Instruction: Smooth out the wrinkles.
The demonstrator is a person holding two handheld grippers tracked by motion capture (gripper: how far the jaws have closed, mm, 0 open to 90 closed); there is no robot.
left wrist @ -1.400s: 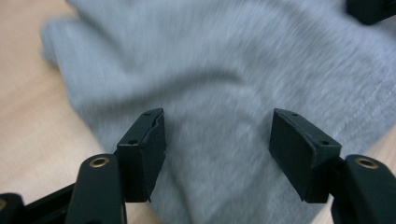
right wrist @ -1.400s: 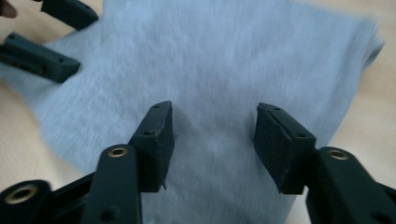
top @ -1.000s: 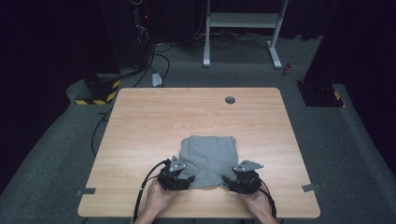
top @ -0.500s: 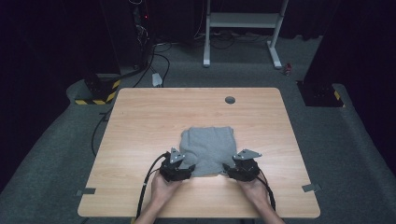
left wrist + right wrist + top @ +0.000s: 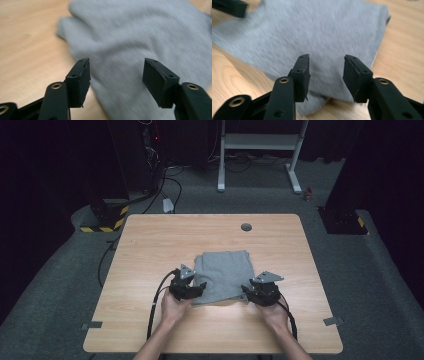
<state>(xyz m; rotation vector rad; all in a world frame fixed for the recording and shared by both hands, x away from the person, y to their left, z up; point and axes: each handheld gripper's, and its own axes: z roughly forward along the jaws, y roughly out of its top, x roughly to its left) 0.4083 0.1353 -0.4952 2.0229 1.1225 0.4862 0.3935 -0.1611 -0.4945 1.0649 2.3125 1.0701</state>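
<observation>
While both grippers stood at the near edge of the cloth, the step: reaching for its two near corners.
Cloth: a grey folded cloth (image 5: 222, 275) lay flat near the middle of the desk (image 5: 150, 245).
Left gripper (image 5: 116, 72): fingers wide, just closing a little, cloth under the gap, nothing held.
Right gripper (image 5: 326, 75): fingers half wide, just closing, cloth below them, not yet pressed.
Next move, as I judge: lower each gripper onto its corner and close on the edge before lifting.

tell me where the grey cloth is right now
In the high view the grey cloth lies folded on the table's near middle, between the left gripper and right gripper.
</observation>
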